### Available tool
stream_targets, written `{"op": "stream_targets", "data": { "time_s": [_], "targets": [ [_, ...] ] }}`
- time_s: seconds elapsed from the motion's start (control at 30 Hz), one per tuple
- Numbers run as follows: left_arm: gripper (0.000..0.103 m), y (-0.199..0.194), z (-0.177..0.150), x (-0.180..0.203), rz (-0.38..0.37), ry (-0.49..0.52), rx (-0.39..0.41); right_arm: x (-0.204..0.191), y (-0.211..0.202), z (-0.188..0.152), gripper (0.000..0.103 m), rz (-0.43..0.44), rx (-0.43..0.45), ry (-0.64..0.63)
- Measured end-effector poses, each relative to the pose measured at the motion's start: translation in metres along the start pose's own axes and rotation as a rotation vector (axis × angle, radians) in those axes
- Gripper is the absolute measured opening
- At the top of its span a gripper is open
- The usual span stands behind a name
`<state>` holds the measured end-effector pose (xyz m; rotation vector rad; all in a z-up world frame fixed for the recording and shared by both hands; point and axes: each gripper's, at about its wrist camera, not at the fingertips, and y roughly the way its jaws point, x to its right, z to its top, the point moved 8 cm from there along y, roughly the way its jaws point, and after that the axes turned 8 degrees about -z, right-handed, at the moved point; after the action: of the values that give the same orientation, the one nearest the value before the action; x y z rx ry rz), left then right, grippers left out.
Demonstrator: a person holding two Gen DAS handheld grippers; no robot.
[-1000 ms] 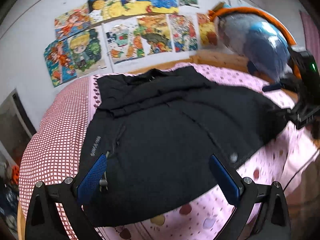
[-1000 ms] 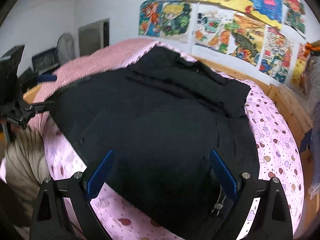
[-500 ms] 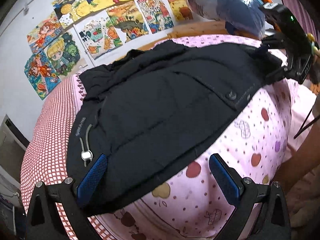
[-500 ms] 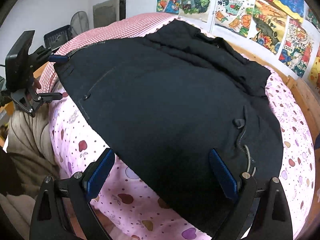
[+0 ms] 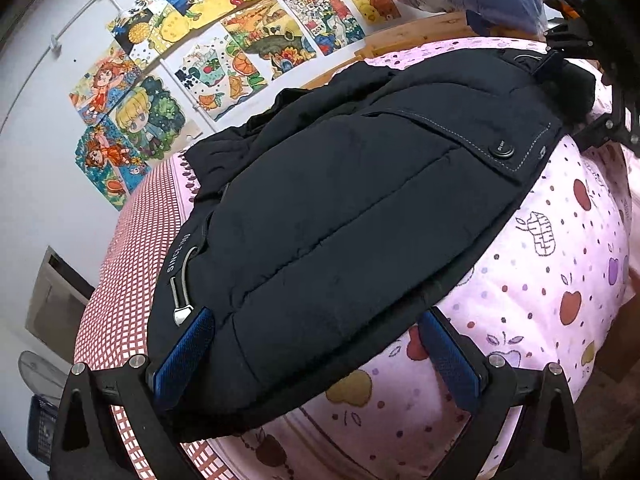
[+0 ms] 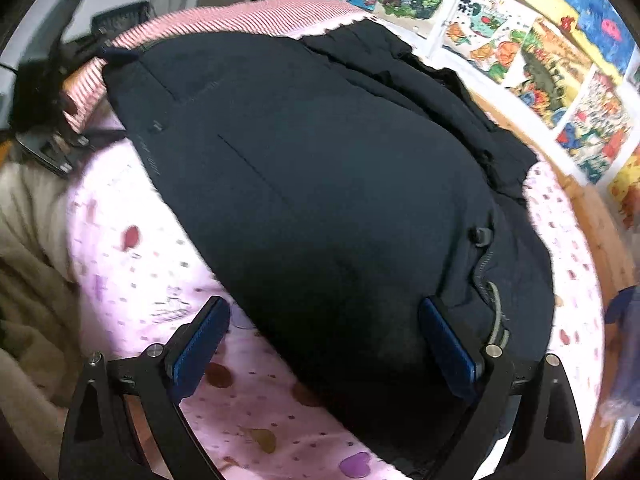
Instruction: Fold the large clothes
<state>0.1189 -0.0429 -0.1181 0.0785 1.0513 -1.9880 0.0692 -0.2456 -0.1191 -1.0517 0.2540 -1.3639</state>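
jacket: we see 1 dark navy padded jacket spread flat on the pink fruit-print bedsheet, hem along the bed's near edge, collar toward the far edge by the wall
left gripper: our black 2-finger left gripper with blue pads has its fingers spread wide, grasping nothing, set low at the hem's left corner near the drawcord toggle
right gripper: black 2-finger right gripper with blue pads likewise released, gaping at the hem's right corner, over jacket and sheet
bed left side: red-white checked cover
wall: colourful cartoon drawings
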Motion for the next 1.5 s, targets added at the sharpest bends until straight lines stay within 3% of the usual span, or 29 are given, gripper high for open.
{"op": "stream_targets", "data": {
  "time_s": [0.17,0.3,0.37,0.43,0.5,0.6,0.73,0.83,0.9,1.03,1.27,1.3,1.37,1.5],
  "targets": [
    [0.103,-0.004,0.000,-0.001,0.062,0.003,0.019,0.005,-0.005,-0.001,0.094,-0.107,0.057,0.011],
    [0.103,-0.011,0.001,-0.012,0.184,0.002,0.056,0.014,-0.011,-0.006,0.094,-0.136,0.113,0.094],
    [0.103,-0.010,0.000,-0.022,0.209,-0.034,0.049,0.016,-0.010,-0.006,0.093,-0.134,0.135,0.118],
    [0.103,-0.011,0.002,-0.034,0.219,-0.088,0.053,0.019,-0.011,-0.006,0.090,-0.135,0.163,0.145],
    [0.102,-0.018,0.006,-0.046,0.232,-0.126,0.078,0.022,-0.017,-0.003,0.076,-0.132,0.204,0.171],
    [0.091,-0.028,0.014,-0.055,0.208,-0.154,0.129,0.026,-0.026,0.001,0.065,-0.151,0.251,0.173],
    [0.058,-0.034,0.027,-0.053,0.172,-0.144,0.173,0.031,-0.033,0.011,0.060,-0.174,0.285,0.168],
    [0.047,-0.036,0.037,-0.054,0.168,-0.141,0.194,0.036,-0.036,0.020,0.057,-0.193,0.298,0.161],
    [0.039,-0.038,0.045,-0.055,0.164,-0.140,0.206,0.038,-0.039,0.028,0.049,-0.199,0.314,0.151],
    [0.022,-0.039,0.058,-0.062,0.174,-0.144,0.201,0.036,-0.048,0.043,0.047,-0.213,0.330,0.117],
    [0.013,-0.036,0.085,-0.083,0.143,-0.236,0.179,0.019,-0.046,0.051,0.050,-0.158,0.301,0.073],
    [0.013,-0.036,0.091,-0.087,0.131,-0.248,0.182,0.015,-0.041,0.049,0.056,-0.130,0.269,0.063],
    [0.012,-0.036,0.097,-0.091,0.119,-0.258,0.186,0.010,-0.031,0.043,0.057,-0.106,0.205,0.049],
    [0.011,-0.035,0.108,-0.095,0.108,-0.263,0.194,0.012,-0.022,0.032,0.057,-0.156,0.147,0.050]
  ]
}}
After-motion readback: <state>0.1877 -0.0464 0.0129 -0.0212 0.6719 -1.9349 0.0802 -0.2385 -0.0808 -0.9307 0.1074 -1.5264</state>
